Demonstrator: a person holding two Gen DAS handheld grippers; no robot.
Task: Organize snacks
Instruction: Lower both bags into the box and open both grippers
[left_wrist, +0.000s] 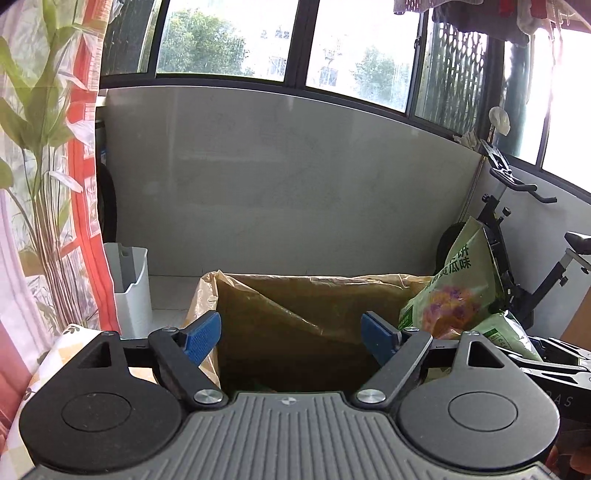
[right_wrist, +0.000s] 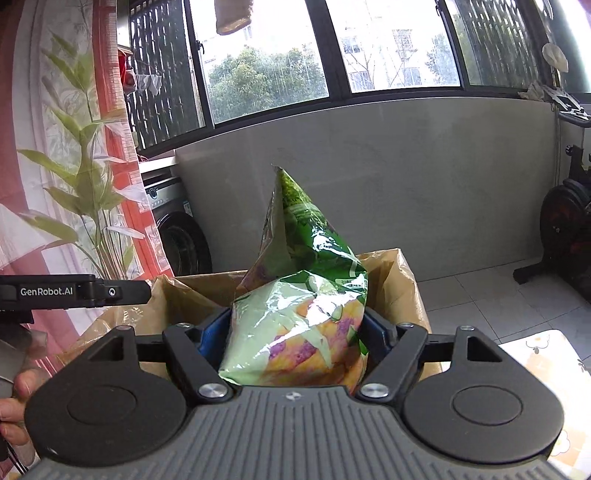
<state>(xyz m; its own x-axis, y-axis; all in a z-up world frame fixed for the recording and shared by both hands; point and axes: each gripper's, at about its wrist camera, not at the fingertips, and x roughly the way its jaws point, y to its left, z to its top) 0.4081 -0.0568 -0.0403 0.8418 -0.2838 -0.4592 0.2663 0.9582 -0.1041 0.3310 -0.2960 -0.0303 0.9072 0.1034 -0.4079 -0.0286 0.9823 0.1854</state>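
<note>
A green snack bag (right_wrist: 303, 295) with yellow and purple chips printed on it stands upright between my right gripper's (right_wrist: 293, 328) blue pads, which press its sides; its top corner points up. Just beyond it is an open brown box (right_wrist: 406, 280) lined with tan plastic. In the left wrist view my left gripper (left_wrist: 291, 334) hangs open over the near edge of that box (left_wrist: 314, 295), with nothing between its jaws. The same snack bag (left_wrist: 458, 280) shows at the box's right end. The left gripper's finger (right_wrist: 122, 292) reaches in from the left in the right wrist view.
A white bin (left_wrist: 131, 288) stands on the floor left of the box, beside a red and white curtain (left_wrist: 74, 184). An exercise bike (left_wrist: 517, 229) is at the right, a washing machine (right_wrist: 177, 229) at the back left. A floral tablecloth (right_wrist: 535, 354) shows under my right side. A hand (right_wrist: 14, 398) holds the left gripper.
</note>
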